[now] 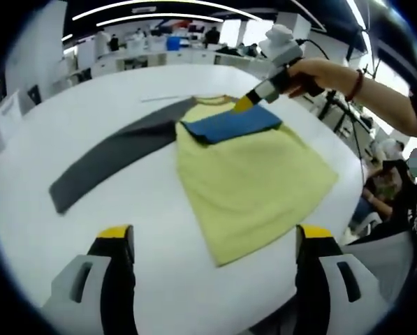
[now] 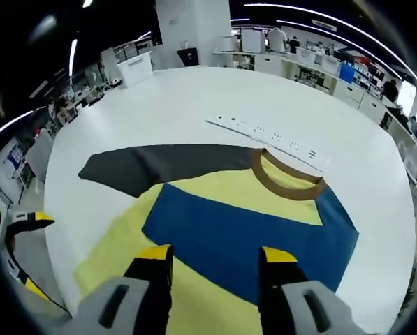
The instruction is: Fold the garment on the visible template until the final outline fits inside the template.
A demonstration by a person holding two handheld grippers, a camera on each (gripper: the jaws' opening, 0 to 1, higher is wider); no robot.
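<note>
Yellow shirt (image 1: 253, 185) flat on white table (image 1: 89, 230), blue sleeve (image 2: 243, 234) folded across – grey sleeve (image 1: 114, 157) out. L gripper (image 1: 215, 241) released; R gripper (image 2: 215, 258) released over sleeve.

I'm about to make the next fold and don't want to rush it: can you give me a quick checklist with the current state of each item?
1. Blue sleeve folded across the yellow shirt body: ok.
2. Grey sleeve folded in: not ok, it lies stretched out on the white table.
3. Left gripper free: ok, jaws apart, nothing between them.
4. Right gripper released: appears open above the blue sleeve; contact cannot tell.
5. Brown collar flat and visible: ok.
6. Template outline visible around the garment: cannot tell; a white strip lies beyond the collar.
</note>
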